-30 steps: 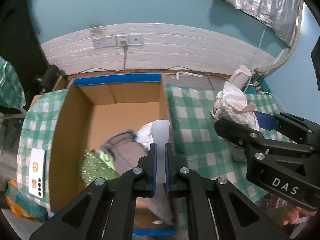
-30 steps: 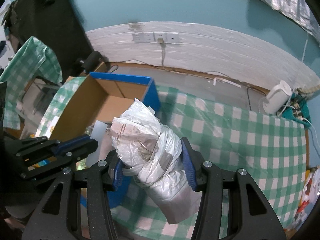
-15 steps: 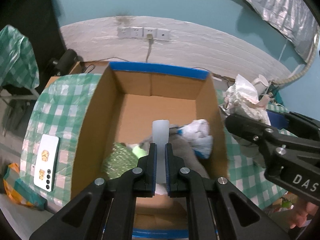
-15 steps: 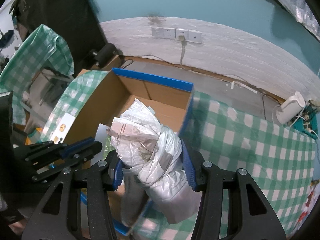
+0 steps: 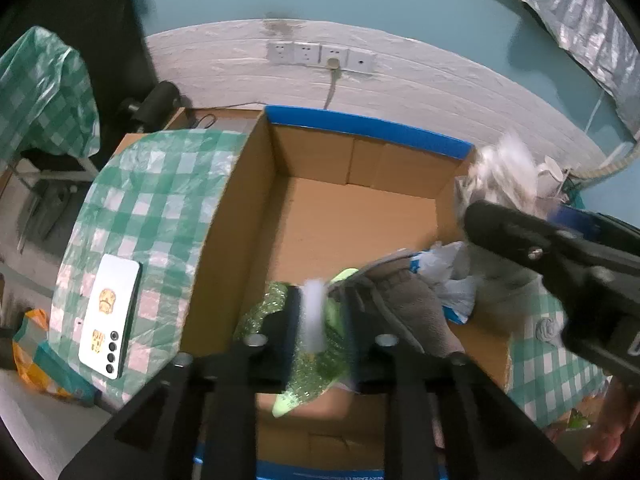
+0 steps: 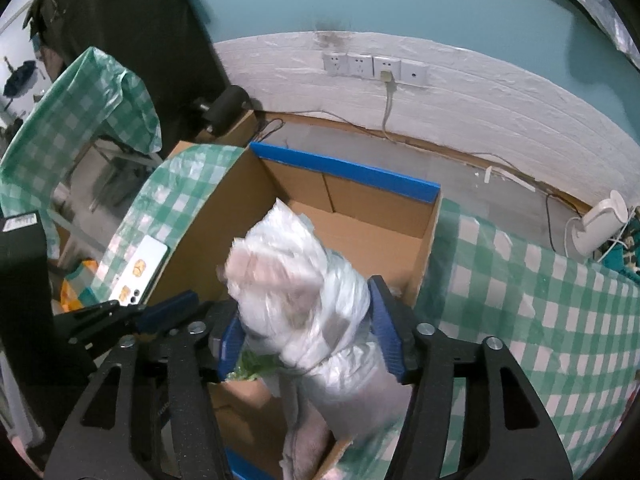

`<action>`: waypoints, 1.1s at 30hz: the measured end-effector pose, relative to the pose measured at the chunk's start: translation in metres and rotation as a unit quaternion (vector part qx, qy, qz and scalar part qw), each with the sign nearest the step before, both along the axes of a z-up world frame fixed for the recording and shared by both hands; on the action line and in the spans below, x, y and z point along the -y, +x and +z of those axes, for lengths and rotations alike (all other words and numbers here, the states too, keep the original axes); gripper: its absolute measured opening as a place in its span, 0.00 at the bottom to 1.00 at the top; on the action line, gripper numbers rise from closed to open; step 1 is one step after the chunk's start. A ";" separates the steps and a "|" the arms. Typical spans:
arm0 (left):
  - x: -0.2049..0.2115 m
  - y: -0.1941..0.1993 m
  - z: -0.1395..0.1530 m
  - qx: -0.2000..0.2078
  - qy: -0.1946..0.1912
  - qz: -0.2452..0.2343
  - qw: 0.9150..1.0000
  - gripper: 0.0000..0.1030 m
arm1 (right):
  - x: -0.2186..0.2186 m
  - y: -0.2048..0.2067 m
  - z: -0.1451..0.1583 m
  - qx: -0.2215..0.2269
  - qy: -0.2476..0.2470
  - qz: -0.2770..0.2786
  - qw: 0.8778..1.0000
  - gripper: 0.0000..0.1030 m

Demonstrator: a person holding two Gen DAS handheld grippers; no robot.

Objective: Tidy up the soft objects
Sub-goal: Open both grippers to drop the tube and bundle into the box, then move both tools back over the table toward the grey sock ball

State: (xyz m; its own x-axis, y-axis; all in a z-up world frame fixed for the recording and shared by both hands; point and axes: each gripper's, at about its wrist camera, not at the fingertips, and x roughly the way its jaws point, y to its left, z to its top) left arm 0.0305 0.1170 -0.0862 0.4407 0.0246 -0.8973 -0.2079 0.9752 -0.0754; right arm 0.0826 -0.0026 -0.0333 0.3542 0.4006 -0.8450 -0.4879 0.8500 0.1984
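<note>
Both hands have swung from the checked table (image 6: 560, 312) to above the cardboard box (image 5: 348, 232), and both pairs of jaws have just been opening. The left gripper (image 5: 320, 320) now stands narrowly parted, its thin white strip (image 5: 314, 316) blurred and loose between them. The right gripper (image 6: 308, 332) has widened around the crumpled white plastic bundle (image 6: 296, 292), which blurs over the box. Both look released to join the green glittery piece (image 5: 312, 364) and grey cloth (image 5: 416, 300) inside.

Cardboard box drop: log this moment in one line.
left hand-held gripper: opening, white strip between | right hand-held gripper: opening, white plastic bundle between | over cardboard box
</note>
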 end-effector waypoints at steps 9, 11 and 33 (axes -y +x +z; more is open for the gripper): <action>-0.002 -0.001 0.004 0.009 -0.005 0.008 1.000 0.36 | 0.011 0.001 0.004 0.016 0.000 -0.014 1.000 0.69; 0.001 -0.001 0.006 0.012 -0.005 0.004 1.000 0.37 | 0.017 0.001 0.003 0.015 -0.001 -0.018 1.000 0.69; 0.075 0.005 0.021 0.018 0.015 -0.059 0.998 0.50 | 0.132 -0.005 -0.013 -0.009 -0.012 -0.116 0.993 0.69</action>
